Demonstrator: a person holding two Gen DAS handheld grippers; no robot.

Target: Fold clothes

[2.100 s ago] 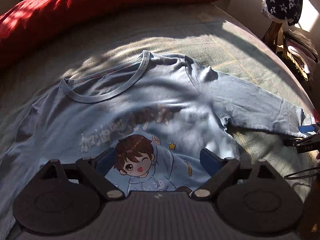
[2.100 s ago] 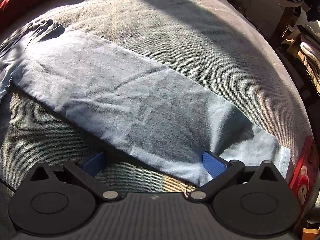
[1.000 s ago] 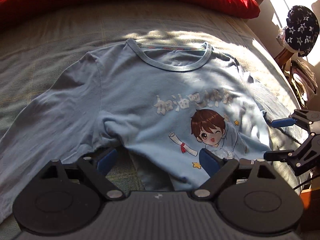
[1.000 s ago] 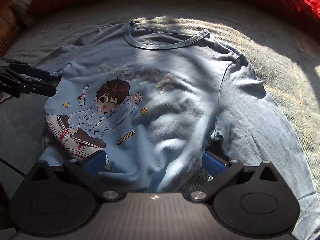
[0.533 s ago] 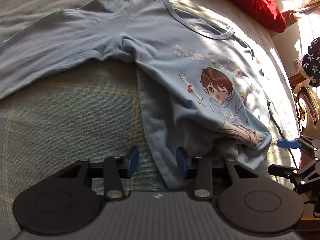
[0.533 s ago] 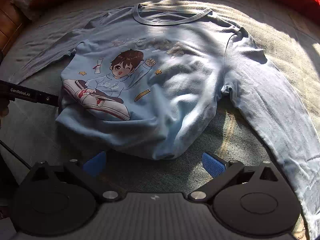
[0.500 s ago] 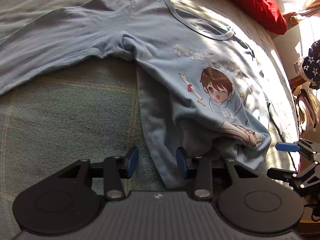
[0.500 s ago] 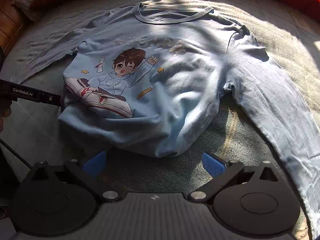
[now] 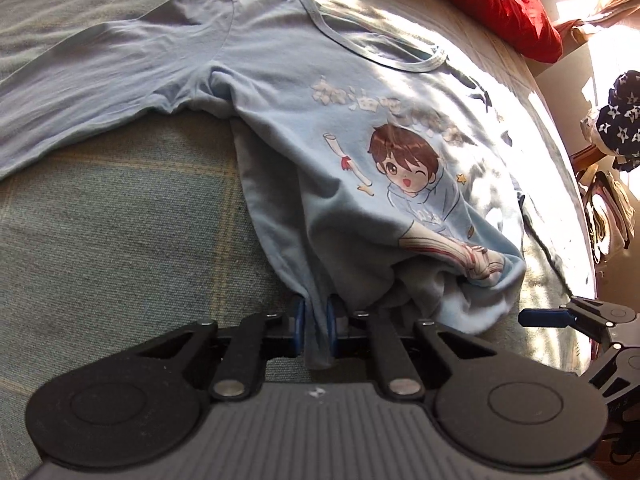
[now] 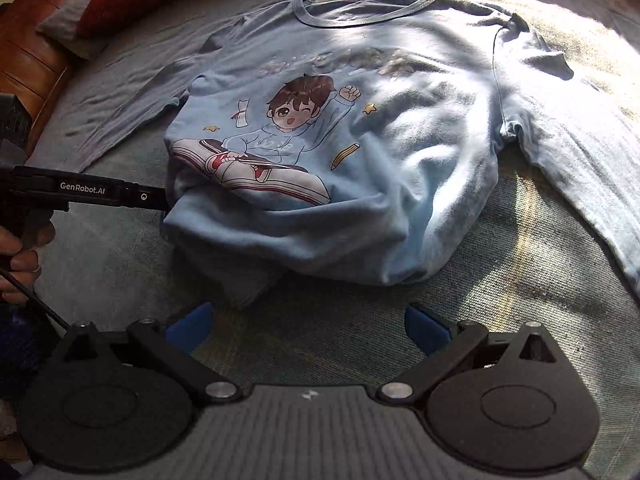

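Note:
A light blue long-sleeved shirt [image 9: 360, 128] with a cartoon boy print lies face up on the bed, sleeves spread and the lower hem bunched. My left gripper [image 9: 315, 326] is closing, and its blue pads press on a fold of the hem at the shirt's left bottom corner. From the right wrist view the same shirt [image 10: 400, 152] fills the middle, and the left gripper [image 10: 158, 200] reaches into its hem from the left. My right gripper [image 10: 306, 328] stands open just short of the hem, with only bedcover between its fingers.
The bed has a grey-green checked cover [image 9: 120, 240]. A red pillow [image 9: 500, 0] lies at the head of the bed. A wooden bed frame [image 10: 24, 60] and a person's hand [image 10: 20, 260] are at the left. Star-patterned dark cloth [image 9: 620, 120] hangs beyond the bed's right edge.
The left jaws went from wide apart to pinched on the shirt's hem corner. The right gripper stayed open while its view slid back from the sleeve to the hem.

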